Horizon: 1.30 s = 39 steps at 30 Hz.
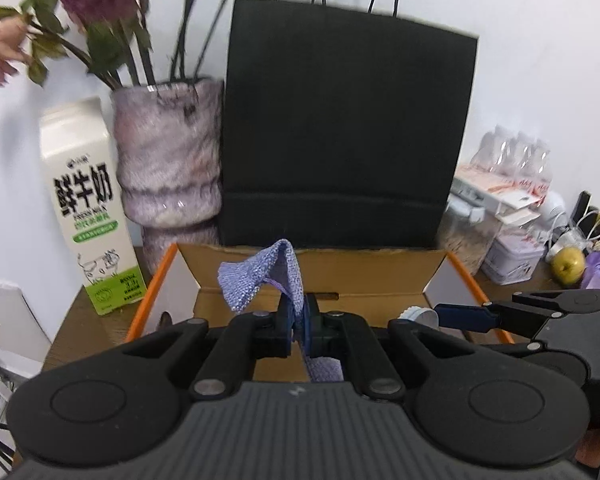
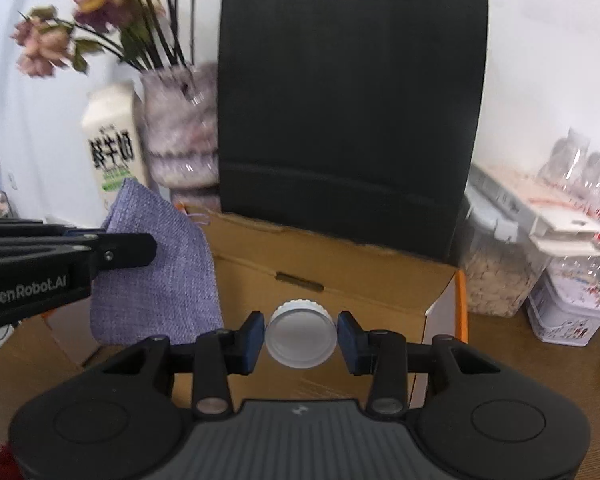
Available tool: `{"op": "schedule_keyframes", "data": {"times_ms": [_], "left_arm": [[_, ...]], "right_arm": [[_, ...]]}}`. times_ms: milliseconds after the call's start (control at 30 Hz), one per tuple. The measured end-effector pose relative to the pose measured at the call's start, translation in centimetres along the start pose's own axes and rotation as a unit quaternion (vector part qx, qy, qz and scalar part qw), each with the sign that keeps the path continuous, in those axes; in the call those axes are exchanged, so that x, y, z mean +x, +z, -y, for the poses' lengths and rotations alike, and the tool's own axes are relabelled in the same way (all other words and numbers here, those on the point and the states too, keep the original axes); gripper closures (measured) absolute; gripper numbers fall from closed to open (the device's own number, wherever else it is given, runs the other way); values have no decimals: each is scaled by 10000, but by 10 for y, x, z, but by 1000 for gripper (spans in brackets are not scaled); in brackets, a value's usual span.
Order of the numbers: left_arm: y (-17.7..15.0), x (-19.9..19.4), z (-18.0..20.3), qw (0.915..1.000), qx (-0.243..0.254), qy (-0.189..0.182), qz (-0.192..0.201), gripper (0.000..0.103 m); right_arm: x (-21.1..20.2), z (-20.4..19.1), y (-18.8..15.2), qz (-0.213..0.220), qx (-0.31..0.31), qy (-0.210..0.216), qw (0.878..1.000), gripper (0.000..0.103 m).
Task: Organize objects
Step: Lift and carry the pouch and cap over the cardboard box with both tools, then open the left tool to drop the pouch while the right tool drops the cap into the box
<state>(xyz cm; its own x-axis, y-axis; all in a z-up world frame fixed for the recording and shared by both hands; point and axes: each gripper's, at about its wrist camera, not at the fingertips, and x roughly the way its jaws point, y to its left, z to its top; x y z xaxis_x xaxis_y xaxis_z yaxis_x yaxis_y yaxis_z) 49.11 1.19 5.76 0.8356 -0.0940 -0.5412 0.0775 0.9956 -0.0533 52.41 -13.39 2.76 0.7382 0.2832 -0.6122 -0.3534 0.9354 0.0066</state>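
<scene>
My left gripper is shut on a lilac woven cloth pouch, which folds up over the jaws. That pouch hangs at the left in the right wrist view, under the left gripper's finger. My right gripper is shut on a white ribbed bottle cap, pinched at its sides by the blue pads. The cap also shows at the right in the left wrist view, with the right gripper's finger. Both grippers hover over an open cardboard box with orange edges.
A black paper bag stands right behind the box. A fuzzy vase with dried flowers and a milk carton stand at the left. Jars, tins and packets crowd the right, with a green apple on the wooden table.
</scene>
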Motion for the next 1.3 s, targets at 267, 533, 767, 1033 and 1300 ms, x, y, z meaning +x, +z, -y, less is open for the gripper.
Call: {"op": "schedule_keyframes", "data": {"times_ms": [267, 533, 767, 1033, 1300], "left_arm": [[-3, 31, -1, 9997, 13, 51, -218, 69], [-4, 25, -1, 9993, 183, 297, 153, 0], [-6, 23, -2, 9992, 237, 305, 116, 0], [-6, 3, 1, 9987, 295, 408, 69, 0], [-9, -31, 4, 9984, 252, 508, 75, 0]], "right_arm": [[31, 1, -5, -358, 31, -128, 9993, 48], [33, 3, -13, -425, -68, -255, 9987, 0], [28, 7, -14, -383, 21, -267, 9989, 0], [10, 5, -15, -326, 33, -243, 9992, 0], [-25, -1, -16, -175, 41, -210, 9996, 0]]}}
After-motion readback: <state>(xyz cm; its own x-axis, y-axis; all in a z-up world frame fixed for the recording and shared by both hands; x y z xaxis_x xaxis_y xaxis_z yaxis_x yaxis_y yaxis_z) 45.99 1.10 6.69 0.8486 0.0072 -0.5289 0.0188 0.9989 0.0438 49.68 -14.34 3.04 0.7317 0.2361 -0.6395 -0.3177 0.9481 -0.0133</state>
